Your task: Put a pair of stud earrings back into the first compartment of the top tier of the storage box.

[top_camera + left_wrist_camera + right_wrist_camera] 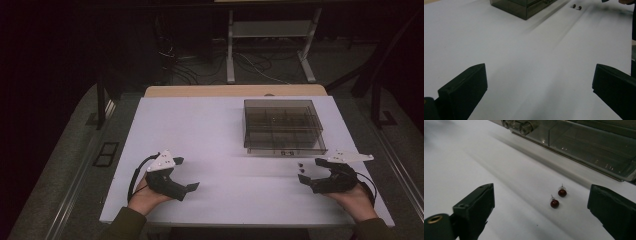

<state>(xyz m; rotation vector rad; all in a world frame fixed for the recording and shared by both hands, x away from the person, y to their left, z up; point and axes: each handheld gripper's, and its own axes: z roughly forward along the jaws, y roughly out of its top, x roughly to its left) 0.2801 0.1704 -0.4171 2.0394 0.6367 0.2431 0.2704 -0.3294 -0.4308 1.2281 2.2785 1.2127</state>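
Two small dark red stud earrings (pixel 562 192) (pixel 554 203) lie side by side on the white table, just in front of a smoky clear plastic box (pixel 282 125) with compartments inside. In the high view the earrings (pixel 301 167) are tiny dark dots right beside my right gripper (pixel 310 173), which is open and points left at them. My left gripper (pixel 184 174) rests at the front left, open and holding nothing; its own view has the box (pixel 524 6) and the earrings (pixel 576 7) far off. In the right gripper view the wide-apart jaws frame the earrings.
The white tabletop (pixel 210 135) has a wooden strip (pixel 235 91) along its far edge. Beyond it stand a metal rack's legs (pixel 231 55) and loose cables on the floor. A latch (pixel 520 127) shows on the box front.
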